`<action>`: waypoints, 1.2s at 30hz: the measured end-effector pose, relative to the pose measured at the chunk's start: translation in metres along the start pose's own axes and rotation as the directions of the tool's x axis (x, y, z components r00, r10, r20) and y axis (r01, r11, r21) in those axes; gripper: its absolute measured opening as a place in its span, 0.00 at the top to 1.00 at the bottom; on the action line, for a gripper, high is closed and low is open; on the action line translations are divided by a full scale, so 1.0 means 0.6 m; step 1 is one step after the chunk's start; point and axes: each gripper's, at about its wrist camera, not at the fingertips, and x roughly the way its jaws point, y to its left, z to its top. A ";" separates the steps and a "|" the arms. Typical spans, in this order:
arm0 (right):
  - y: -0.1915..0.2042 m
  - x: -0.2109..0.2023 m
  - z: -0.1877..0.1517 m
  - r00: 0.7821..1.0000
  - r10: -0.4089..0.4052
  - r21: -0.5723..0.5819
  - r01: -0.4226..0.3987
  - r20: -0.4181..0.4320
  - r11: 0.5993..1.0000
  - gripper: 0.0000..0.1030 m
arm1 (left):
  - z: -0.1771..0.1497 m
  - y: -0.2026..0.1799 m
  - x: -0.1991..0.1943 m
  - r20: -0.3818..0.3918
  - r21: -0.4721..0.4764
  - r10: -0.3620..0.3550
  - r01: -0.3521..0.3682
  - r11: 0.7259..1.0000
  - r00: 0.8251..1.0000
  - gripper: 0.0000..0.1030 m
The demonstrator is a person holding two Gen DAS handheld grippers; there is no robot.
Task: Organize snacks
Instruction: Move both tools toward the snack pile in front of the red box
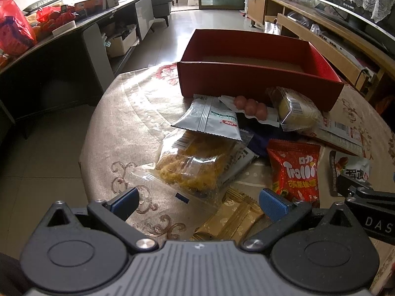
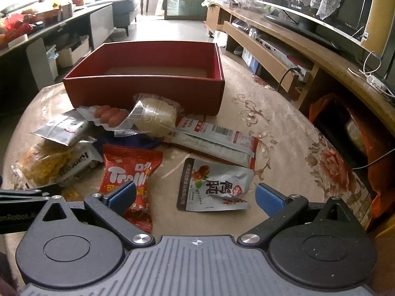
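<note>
An empty red box (image 1: 246, 79) (image 2: 148, 88) stands at the far side of the round table. Snack packs lie heaped in front of it: a clear bag of yellow crisps (image 1: 195, 165) (image 2: 47, 160), a grey sachet (image 1: 212, 120) (image 2: 61, 128), a sausage pack (image 1: 251, 107) (image 2: 108, 116), a wrapped yellow cake (image 1: 296, 109) (image 2: 155, 116), a red Trolli bag (image 1: 296, 172) (image 2: 128, 172), a gold wafer pack (image 1: 234, 219), a silver pouch (image 2: 214, 185) (image 1: 350, 170) and a long striped pack (image 2: 217, 138). My left gripper (image 1: 198, 202) hovers open over the crisps and gold pack. My right gripper (image 2: 195, 194) hovers open over the silver pouch.
The table (image 1: 138, 113) (image 2: 284, 148) has a floral cover. A dark sideboard (image 1: 61, 49) with red bags stands left. A wooden TV unit (image 2: 284, 44) with a television (image 2: 321, 5) runs along the right. Tiled floor (image 1: 37, 160) lies beyond the table's left edge.
</note>
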 end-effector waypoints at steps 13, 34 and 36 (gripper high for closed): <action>0.002 0.002 -0.002 1.000 0.008 -0.001 -0.008 -0.013 1.000 0.00 | -0.002 -0.002 0.003 -0.004 0.002 0.005 -0.005 1.000 1.000 0.00; 0.006 0.008 -0.003 0.999 0.016 -0.003 -0.016 -0.029 1.000 0.00 | -0.007 0.005 0.007 -0.006 0.002 0.013 -0.013 1.000 1.000 0.00; 0.007 0.008 -0.004 0.999 0.017 -0.004 -0.017 -0.030 1.000 0.00 | -0.007 0.004 0.006 -0.007 0.003 0.016 -0.016 1.000 1.000 0.00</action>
